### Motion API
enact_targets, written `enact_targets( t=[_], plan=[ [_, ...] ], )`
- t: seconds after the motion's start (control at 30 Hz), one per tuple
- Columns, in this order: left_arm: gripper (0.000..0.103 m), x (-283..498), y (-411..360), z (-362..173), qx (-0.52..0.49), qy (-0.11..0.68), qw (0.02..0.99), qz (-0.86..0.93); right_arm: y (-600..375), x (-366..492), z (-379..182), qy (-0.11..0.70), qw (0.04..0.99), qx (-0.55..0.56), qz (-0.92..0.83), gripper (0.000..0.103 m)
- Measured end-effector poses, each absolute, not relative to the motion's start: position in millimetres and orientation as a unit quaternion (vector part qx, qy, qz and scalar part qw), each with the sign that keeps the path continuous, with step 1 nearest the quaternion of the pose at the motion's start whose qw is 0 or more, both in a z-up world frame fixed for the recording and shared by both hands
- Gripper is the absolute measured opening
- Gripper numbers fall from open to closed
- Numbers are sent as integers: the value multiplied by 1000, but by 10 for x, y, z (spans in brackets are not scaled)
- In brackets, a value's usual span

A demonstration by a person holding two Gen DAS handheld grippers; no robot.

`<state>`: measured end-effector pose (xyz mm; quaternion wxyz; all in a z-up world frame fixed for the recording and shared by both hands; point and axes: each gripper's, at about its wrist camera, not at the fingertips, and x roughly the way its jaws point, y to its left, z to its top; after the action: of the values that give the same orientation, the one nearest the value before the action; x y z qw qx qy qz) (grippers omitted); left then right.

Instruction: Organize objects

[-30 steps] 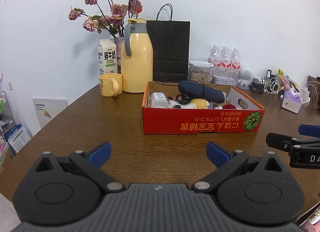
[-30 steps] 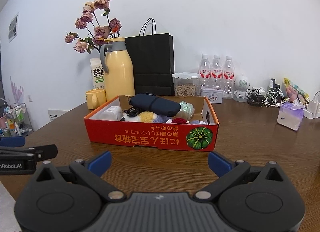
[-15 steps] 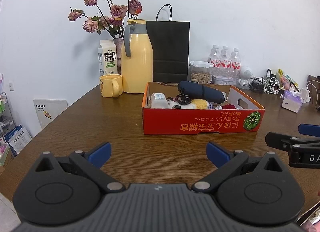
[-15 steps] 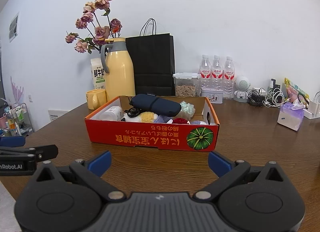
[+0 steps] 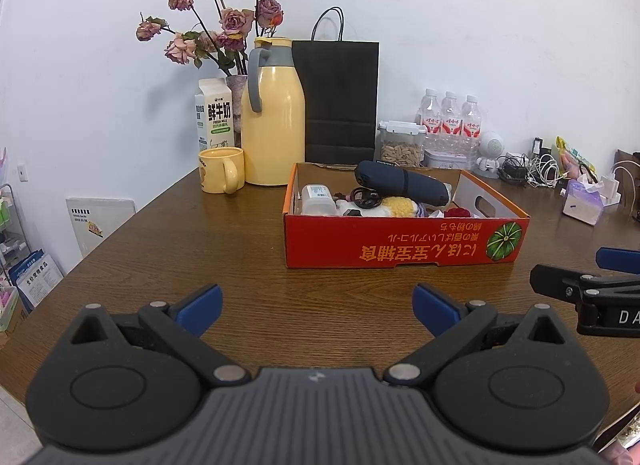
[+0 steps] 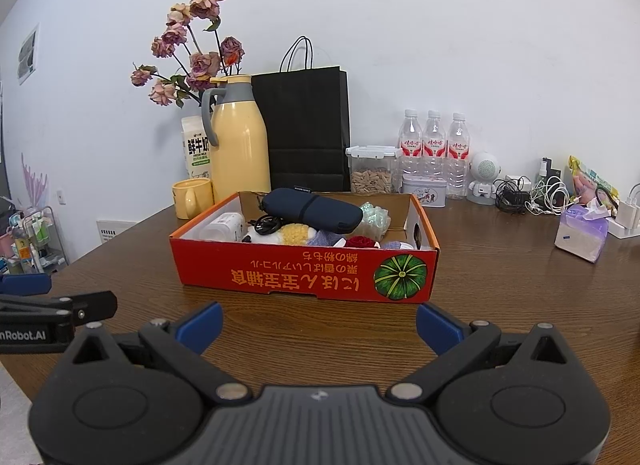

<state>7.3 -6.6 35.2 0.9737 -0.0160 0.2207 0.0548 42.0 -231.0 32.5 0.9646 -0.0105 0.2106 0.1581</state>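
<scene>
1. The red cardboard box [image 6: 304,261] sits on the wooden table [image 5: 160,249] ahead of both grippers, crowded with small items: a dark blue pouch [image 6: 312,209] lying across the back, a white plastic container [image 6: 224,227] at the left end, a coiled black cable [image 6: 267,225], a yellow knitted thing [image 6: 295,233] and a red rose-like piece [image 6: 359,241].
2. The left gripper [image 5: 316,305] hovers low over the near table edge with its jaws spread wide and nothing between them. The right gripper [image 6: 318,323] sits level beside it, jaws equally wide and empty.
3. Everything loose lies inside the box, which fits a sort that is finished as well as one about to draw items out, so I would not call the stage.
4. Risks, as I judge them: the pouch rests on top of the pile, so reaching under it could tip it onto its neighbours. The cable could snag and drag other pieces along.
5. The box looks light; a push on its wall may slide it toward the yellow mug [image 5: 221,170] and yellow thermos jug [image 5: 273,133] behind.
</scene>
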Motion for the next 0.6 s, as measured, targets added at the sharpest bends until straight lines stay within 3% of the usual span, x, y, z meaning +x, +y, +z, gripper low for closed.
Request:
enact_targets(
  t=[0.6],
  plan=[
    [103,74,-83,317,-13,222,973,53,-2299,418,305,213,964,-12,158,103]
  ],
)
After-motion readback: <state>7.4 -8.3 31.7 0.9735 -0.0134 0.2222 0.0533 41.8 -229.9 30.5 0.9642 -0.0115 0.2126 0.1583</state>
